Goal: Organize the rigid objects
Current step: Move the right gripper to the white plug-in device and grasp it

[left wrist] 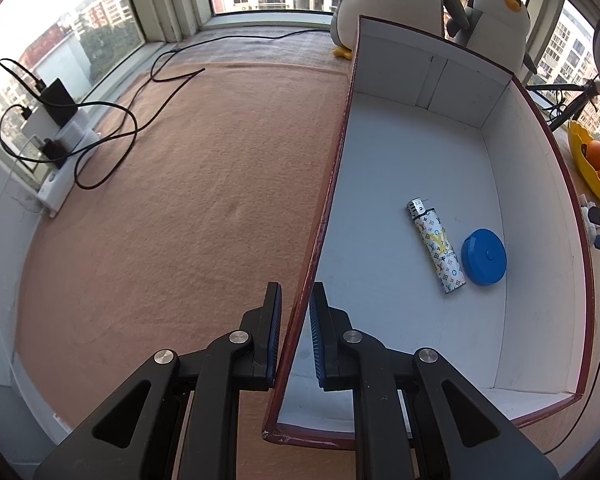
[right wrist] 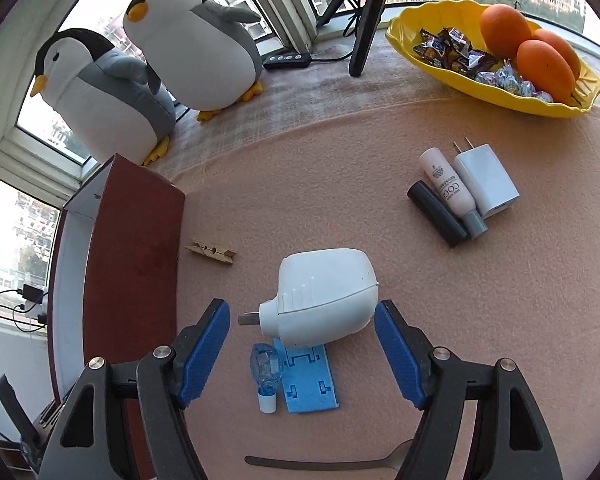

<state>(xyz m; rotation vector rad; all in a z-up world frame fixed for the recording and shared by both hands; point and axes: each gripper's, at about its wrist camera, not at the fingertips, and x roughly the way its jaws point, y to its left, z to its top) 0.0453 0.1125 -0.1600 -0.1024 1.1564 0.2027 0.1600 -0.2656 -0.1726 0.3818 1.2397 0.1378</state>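
Note:
A red box with a white inside (left wrist: 540, 248) holds a patterned lighter (left wrist: 436, 246) and a blue round tape measure (left wrist: 484, 257). My left gripper (left wrist: 296, 300) is closed on the box's left wall (left wrist: 324, 216), one finger on each side. In the right wrist view the box's red wall (right wrist: 136, 240) stands at left. My right gripper (right wrist: 302, 324) is open above a white plug-in device (right wrist: 324, 300); its fingers flank it without touching. Below it lie a blue flat holder (right wrist: 306, 380) and a small blue bottle (right wrist: 265, 372). A wooden clothespin (right wrist: 211, 253) lies near the box.
A white charger (right wrist: 485, 180), pink tube (right wrist: 452, 190) and dark cylinder (right wrist: 436, 213) lie at right. A yellow bowl (right wrist: 540, 100) holds oranges and candy. Two plush penguins (right wrist: 196, 44) sit behind. A power strip with cables (left wrist: 60, 148) lies far left. A dark spoon-like handle (right wrist: 320, 464) lies near.

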